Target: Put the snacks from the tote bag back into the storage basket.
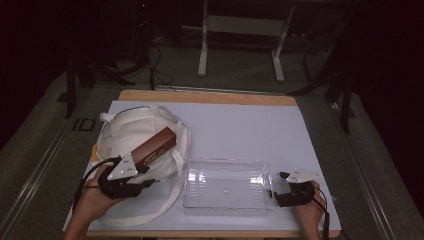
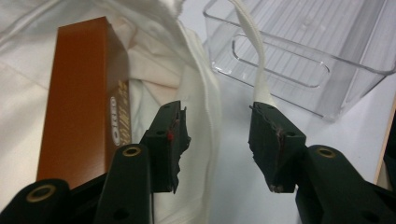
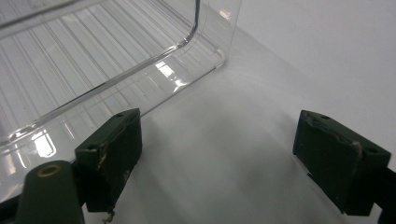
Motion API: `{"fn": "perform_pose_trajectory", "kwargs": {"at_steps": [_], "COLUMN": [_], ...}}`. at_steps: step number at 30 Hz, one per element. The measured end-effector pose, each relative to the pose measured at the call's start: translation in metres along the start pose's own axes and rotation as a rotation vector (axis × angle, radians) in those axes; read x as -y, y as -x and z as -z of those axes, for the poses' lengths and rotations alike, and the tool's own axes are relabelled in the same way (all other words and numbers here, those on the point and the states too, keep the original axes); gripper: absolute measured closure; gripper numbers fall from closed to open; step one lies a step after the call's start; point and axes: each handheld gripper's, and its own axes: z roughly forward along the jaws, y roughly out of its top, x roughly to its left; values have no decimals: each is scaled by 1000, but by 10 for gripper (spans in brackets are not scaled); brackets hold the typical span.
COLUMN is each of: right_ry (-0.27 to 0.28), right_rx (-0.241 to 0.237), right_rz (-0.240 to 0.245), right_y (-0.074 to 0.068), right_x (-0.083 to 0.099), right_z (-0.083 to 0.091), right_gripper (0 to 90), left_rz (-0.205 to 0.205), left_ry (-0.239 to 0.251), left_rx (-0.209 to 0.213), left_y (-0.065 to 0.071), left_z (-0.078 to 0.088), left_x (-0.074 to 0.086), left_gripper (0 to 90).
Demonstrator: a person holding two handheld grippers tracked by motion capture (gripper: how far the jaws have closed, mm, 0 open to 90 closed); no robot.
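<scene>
Overhead, your left claw (image 1: 142, 182) sits near the bench's (image 1: 300, 135) front left corner, on the cream cloth tote bag (image 1: 130, 132) that covers the left end of the bench. A long brown cardboard box (image 1: 155, 146) lies slanted on the bag, its near end just beside the claw. A clear ribbed plastic tray (image 1: 225, 187) stands along the front edge at the middle, touching the bag's strap (image 1: 172, 197). Your right claw (image 1: 280, 192) rests just beside the tray's right end, near the front right corner.

Next, along your left claw (image 2: 217, 135), the jaws stand partly apart with nothing pressed between them; only a fold of the cream bag (image 2: 196, 93) lies under the gap. The brown box (image 2: 79, 93) lies just to the left of the left-hand jaw, untouched. The white strap (image 2: 257, 60) runs up past the right-hand jaw toward the clear tray (image 2: 299, 51).

Lastly, along your right claw (image 3: 217, 149), the jaws gape wide and hold nothing, over bare white bench (image 3: 303, 56). The clear tray's corner (image 3: 140, 51) stands close by the left-hand jaw.
</scene>
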Motion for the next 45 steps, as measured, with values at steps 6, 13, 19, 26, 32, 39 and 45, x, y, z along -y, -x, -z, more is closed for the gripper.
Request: {"fn": "perform_pose_trajectory", "kwargs": {"at_steps": [6, 13, 19, 26, 32, 39, 45], "right_ry": [0, 1, 1, -1, -2, -2, -2], "right_rx": [0, 1, 1, 0, 0, -1, -1], "right_rz": [0, 0, -1, 0, 0, 0, 2], "right_y": [0, 0, 0, 0, 0, 0, 0], "right_x": [0, 0, 0, 0, 0, 0, 0], "right_z": [0, 0, 0, 0, 0, 0, 0], "right_gripper": [156, 156, 156, 156, 156, 156, 156], "left_rz": [28, 52, 40, 39, 38, 74, 110], "left_ry": [-8, -12, -41, -77, -98, -123, -159], "left_rx": [-39, -69, -89, -122, -127, -151, -166], "left_y": [-8, -17, -23, -31, -37, -49, -59], "left_z": [1, 2, 1, -3, -6, -8, -10], "left_x": [3, 3, 0, -1, -2, 1, 4], "left_gripper": [525, 504, 492, 451, 445, 412, 345]}}
